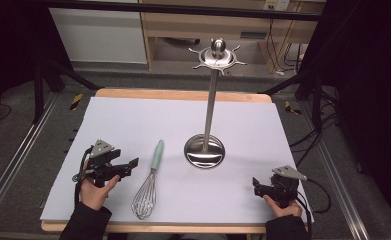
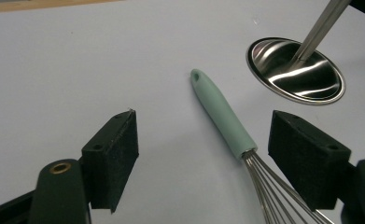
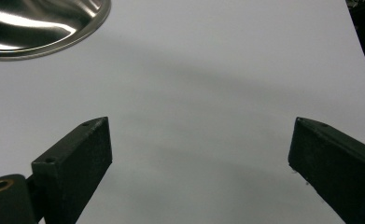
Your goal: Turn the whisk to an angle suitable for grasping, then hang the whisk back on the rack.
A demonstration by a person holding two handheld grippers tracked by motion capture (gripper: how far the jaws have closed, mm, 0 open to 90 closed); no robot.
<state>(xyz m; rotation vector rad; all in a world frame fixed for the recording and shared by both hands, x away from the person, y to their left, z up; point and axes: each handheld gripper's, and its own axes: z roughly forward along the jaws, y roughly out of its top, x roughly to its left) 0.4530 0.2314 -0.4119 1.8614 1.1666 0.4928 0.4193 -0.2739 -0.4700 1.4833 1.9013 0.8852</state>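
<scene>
Between the spread fingers of the left gripper (image 2: 203,158) lies the whisk (image 2: 227,121), untouched. Best pinch mid-handle, square across it. Right gripper (image 3: 199,158) fingers also spread, idle.

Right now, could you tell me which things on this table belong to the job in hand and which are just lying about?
Part of the job:
- whisk with a mint-green handle, lying flat near the open left gripper
- steel utensil stand with hooks at the top, probably where the whisk hangs
- right gripper, open, resting apart

Just lying about:
- cables on the floor beside the table
</scene>
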